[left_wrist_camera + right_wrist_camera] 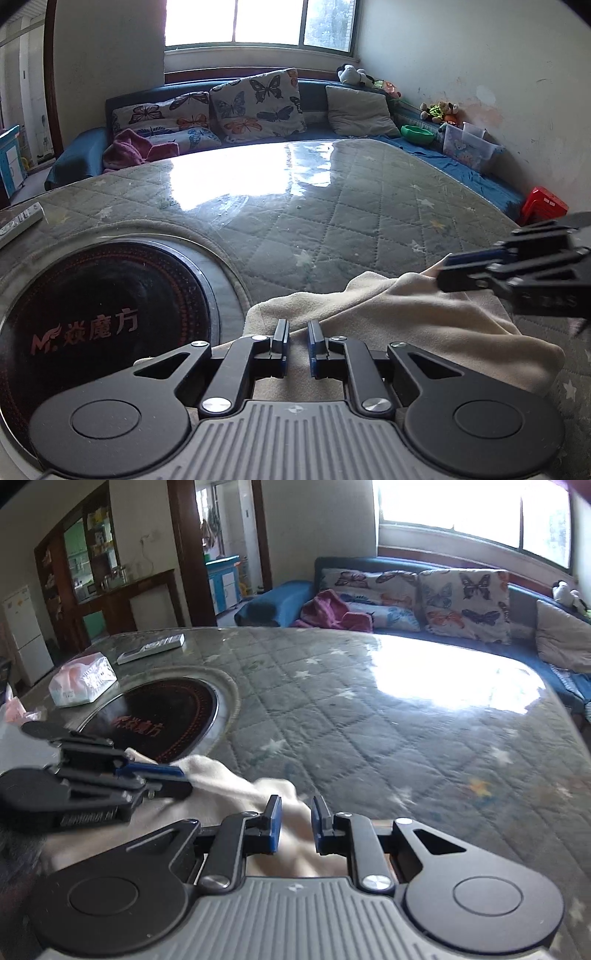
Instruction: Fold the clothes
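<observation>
A cream fleece cloth lies bunched on the near part of the quilted table. In the left wrist view my left gripper is at the bottom, jaws nearly together with a ridge of the cloth pinched between them. My right gripper comes in from the right, shut on a raised corner of the cloth. In the right wrist view the right gripper has the cloth between its blue pads. The left gripper grips the cloth's left edge. The cloth sags between the two grippers.
A round black cooktop is set into the table left of the cloth. A remote and a tissue pack lie at the far left. Behind the table is a blue sofa with butterfly cushions, with a red stool to the right.
</observation>
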